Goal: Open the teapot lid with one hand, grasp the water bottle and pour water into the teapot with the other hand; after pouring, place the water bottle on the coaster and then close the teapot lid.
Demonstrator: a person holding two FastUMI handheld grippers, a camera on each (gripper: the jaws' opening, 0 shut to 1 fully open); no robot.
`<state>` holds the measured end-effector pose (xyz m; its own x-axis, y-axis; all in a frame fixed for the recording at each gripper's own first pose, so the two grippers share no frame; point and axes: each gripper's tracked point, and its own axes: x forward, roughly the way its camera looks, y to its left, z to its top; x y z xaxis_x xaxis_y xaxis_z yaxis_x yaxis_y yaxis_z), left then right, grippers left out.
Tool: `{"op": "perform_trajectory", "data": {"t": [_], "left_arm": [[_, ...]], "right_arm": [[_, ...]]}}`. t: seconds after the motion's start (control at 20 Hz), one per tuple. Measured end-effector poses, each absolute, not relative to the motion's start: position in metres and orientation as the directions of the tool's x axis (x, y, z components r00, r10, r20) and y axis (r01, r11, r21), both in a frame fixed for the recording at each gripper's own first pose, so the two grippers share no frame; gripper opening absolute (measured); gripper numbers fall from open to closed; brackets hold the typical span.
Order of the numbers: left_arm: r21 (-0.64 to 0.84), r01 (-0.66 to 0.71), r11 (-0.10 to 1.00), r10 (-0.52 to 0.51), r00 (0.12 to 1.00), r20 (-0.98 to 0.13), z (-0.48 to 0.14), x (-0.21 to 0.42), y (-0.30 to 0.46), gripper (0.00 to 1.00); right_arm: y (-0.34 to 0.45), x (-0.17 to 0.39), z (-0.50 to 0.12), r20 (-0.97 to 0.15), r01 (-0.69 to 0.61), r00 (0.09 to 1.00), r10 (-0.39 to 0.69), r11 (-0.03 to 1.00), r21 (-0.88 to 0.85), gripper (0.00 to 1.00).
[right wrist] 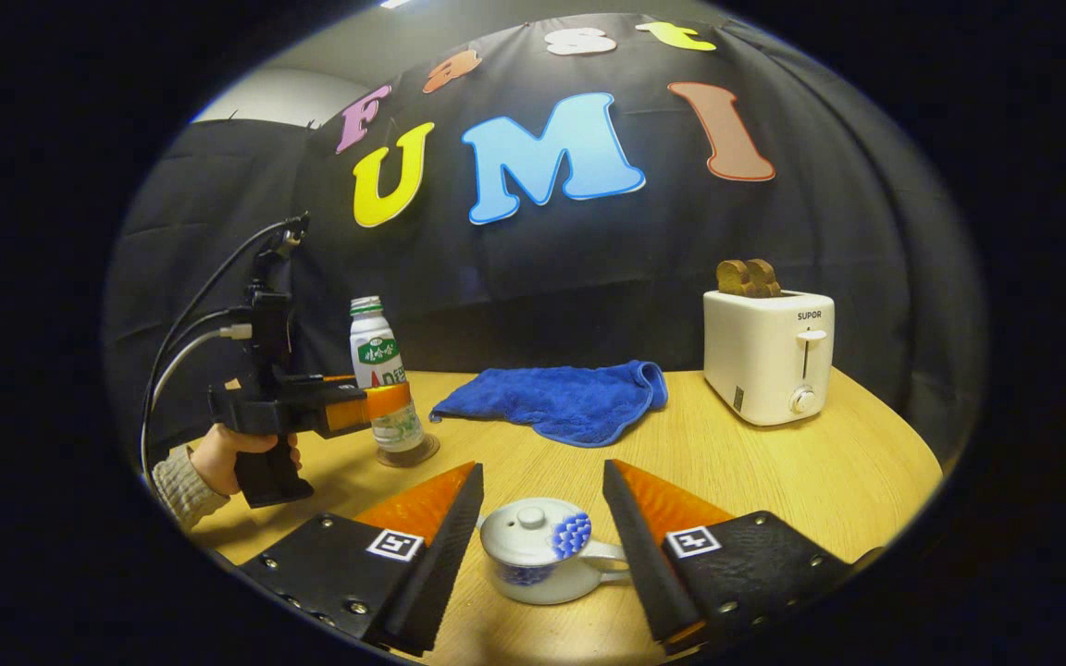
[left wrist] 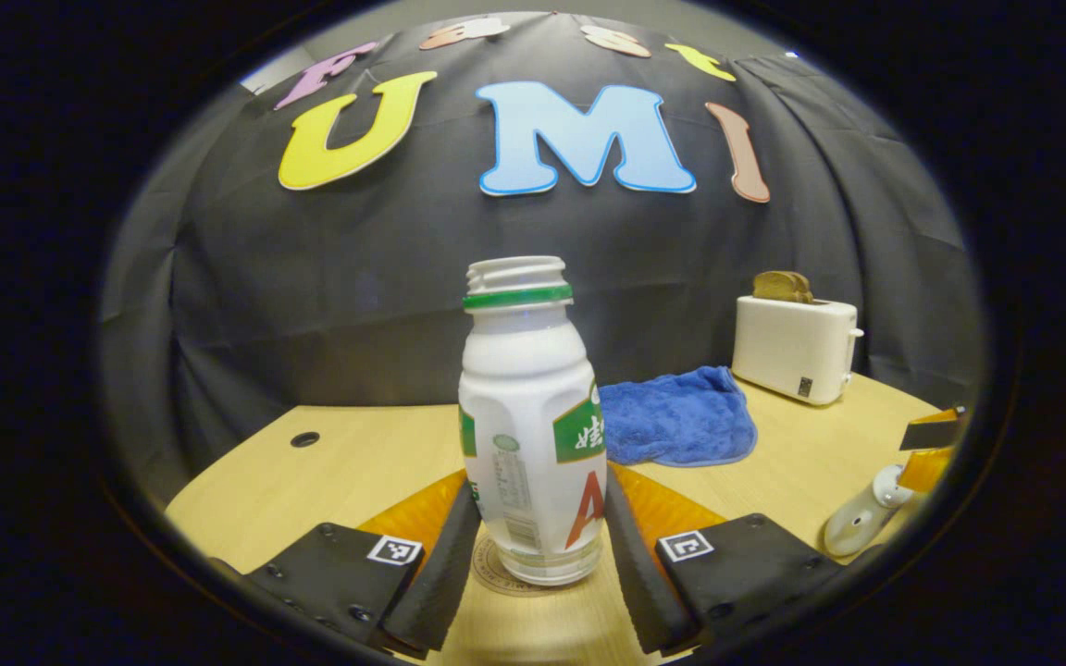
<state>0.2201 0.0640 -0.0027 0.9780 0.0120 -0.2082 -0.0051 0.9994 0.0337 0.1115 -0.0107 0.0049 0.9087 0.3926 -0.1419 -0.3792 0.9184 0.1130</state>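
Right gripper (right wrist: 542,518): fingers apart, straddling teapot (right wrist: 547,553) at 6 o'clock, lid (right wrist: 533,529) seated, no contact seen. Left gripper (left wrist: 542,546): fingers spread either side of water bottle (left wrist: 533,435), upright and uncapped on coaster (left wrist: 496,572); contact with the bottle not discernible. Farther back: blue towel (right wrist: 556,396) at 12 o'clock, toaster (right wrist: 767,356) at 2 o'clock on table (right wrist: 774,472), well apart from teapot.
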Motion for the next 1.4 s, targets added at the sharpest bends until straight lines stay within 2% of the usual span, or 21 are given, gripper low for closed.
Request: {"op": "perform_trajectory", "data": {"t": [0.05,0.1,0.15,0.2,0.4,0.45,0.5,0.9,0.95,1.05,1.15,1.2,1.25,1.4], "left_arm": [[0.024,-0.004,1.0,0.009,0.977,-0.213,-0.007,0.222,0.064,0.78],[0.019,-0.004,1.0,0.008,0.976,-0.216,-0.01,0.226,0.064,0.84],[0.016,-0.004,1.0,0.008,0.976,-0.219,-0.012,0.227,0.064,0.84],[0.016,-0.003,1.0,0.007,0.975,-0.222,-0.015,0.229,0.065,0.78],[0.013,-0.007,1.0,0.009,0.975,-0.221,-0.022,0.235,0.066,0.78],[0.011,-0.008,1.0,0.01,0.976,-0.218,-0.021,0.236,0.067,0.81],[0.009,-0.007,1.0,0.009,0.975,-0.221,-0.022,0.235,0.067,0.78],[-0.008,-0.001,1.0,-0.001,0.975,-0.22,-0.023,0.232,0.069,0.78],[-0.005,0.001,1.0,-0.002,0.975,-0.223,-0.025,0.231,0.069,0.86],[0.013,-0.014,1.0,0.017,0.974,-0.225,-0.027,0.229,0.072,0.89],[0.012,-0.015,1.0,0.017,0.975,-0.222,-0.026,0.227,0.072,0.97],[0.007,-0.016,1.0,0.017,0.976,-0.218,-0.024,0.226,0.073,0.91],[0.005,-0.013,1.0,0.014,0.977,-0.211,-0.021,0.224,0.071,0.97],[0.002,0.006,1.0,-0.006,0.982,-0.19,-0.013,0.215,0.066,0.97]], "right_arm": [[-0.017,0.11,0.008,-0.131,-0.366,0.916,0.38,0.923,0.122,0.85],[-0.02,0.112,0.01,-0.122,-0.353,0.921,0.369,0.926,0.133,0.86],[-0.023,0.112,0.012,-0.113,-0.343,0.926,0.36,0.928,0.145,0.86],[-0.026,0.114,0.013,-0.108,-0.333,0.93,0.351,0.93,0.157,0.86],[-0.034,0.116,0.019,-0.085,-0.31,0.94,0.329,0.933,0.181,0.86],[-0.034,0.115,0.019,-0.083,-0.31,0.941,0.328,0.933,0.182,0.86],[-0.034,0.115,0.018,-0.085,-0.309,0.941,0.327,0.934,0.178,0.86],[-0.029,0.115,0.016,-0.096,-0.321,0.937,0.336,0.936,0.146,0.86],[-0.029,0.114,0.016,-0.096,-0.32,0.937,0.336,0.936,0.149,0.86],[-0.03,0.115,0.017,-0.094,-0.32,0.937,0.337,0.934,0.156,0.86],[-0.03,0.114,0.016,-0.093,-0.319,0.938,0.335,0.935,0.156,0.86],[-0.03,0.114,0.016,-0.094,-0.319,0.937,0.336,0.935,0.156,0.86],[-0.029,0.115,0.015,-0.095,-0.32,0.937,0.337,0.934,0.157,0.86],[-0.028,0.114,0.015,-0.097,-0.326,0.934,0.343,0.932,0.156,0.86]]}}
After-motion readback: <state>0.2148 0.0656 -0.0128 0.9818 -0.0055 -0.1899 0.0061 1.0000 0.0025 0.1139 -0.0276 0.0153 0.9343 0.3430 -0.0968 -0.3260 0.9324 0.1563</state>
